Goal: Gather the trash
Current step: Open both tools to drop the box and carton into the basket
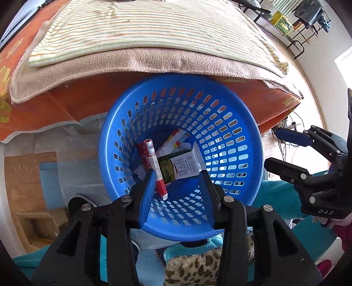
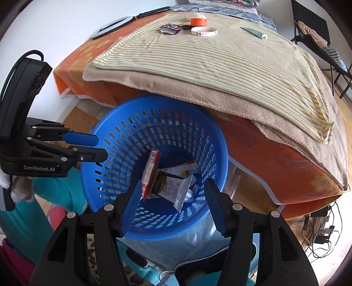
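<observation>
A blue slotted waste basket (image 1: 233, 123) (image 2: 123, 140) stands on the floor against the table's edge. Inside lie a red and white box (image 1: 154, 162) (image 2: 150, 171), a milk carton (image 1: 180, 168) (image 2: 170, 188) and crumpled wrappers (image 1: 177, 137) (image 2: 187, 168). My left gripper (image 1: 177, 176) (image 2: 100, 147) hovers open and empty above the basket's near rim. My right gripper (image 2: 172, 187) (image 1: 274, 148) also hovers open and empty over the basket, to the right of the left one. On the table's far end lie a dark snack wrapper (image 2: 170, 28) and a green tube (image 2: 255, 32).
The table carries an orange cloth (image 2: 275, 154), a beige blanket (image 2: 198, 88) and a striped towel (image 2: 209, 57). An orange tape roll (image 2: 199, 21) and a white wristband (image 2: 204, 31) lie at its far end. A leopard-print slipper (image 1: 193, 266) lies below. Cables (image 2: 323, 233) run at right.
</observation>
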A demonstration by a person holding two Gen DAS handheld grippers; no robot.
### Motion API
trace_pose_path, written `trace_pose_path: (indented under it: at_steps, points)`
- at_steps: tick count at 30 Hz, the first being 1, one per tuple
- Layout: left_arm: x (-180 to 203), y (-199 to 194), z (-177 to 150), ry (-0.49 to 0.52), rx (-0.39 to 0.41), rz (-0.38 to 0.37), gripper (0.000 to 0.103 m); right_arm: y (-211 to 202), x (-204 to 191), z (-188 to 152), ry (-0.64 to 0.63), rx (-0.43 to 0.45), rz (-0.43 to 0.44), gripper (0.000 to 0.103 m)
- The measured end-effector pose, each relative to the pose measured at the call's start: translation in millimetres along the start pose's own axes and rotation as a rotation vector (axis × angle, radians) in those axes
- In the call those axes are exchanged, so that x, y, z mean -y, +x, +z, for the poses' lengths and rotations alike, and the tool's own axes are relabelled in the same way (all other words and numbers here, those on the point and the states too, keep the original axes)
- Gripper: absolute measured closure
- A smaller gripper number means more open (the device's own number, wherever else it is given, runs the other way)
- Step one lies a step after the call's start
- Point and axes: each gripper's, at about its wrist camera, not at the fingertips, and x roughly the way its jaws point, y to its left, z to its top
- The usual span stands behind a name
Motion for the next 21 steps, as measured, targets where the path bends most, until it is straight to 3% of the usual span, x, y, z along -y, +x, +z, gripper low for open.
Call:
trace_pose_path:
  at_steps: [2,8,18,21]
  points:
    - [0.6,-1.3,0.3,0.005,0.009,0.009,0.051,0.6,-0.3,1.0,0.0,-0.002,-0.002,0.044]
    - [1.4,-7.0,2.7,0.013,0.036,0.026,0.04,-0.5,0.5,2.7,0.01,-0.001,-0.021,0.034]
    - [1.8,-18.3,17.0,-0.003,0.053,0.013,0.04,0.3,5.6,8.4,0.031,-0.018,-0.096,0.032]
    - [-0.1,-23.9,25.4,-0.017,0.062,0.001,0.034,-1.2,6.4,9.8,0.036,-0.011,-0.096,0.032]
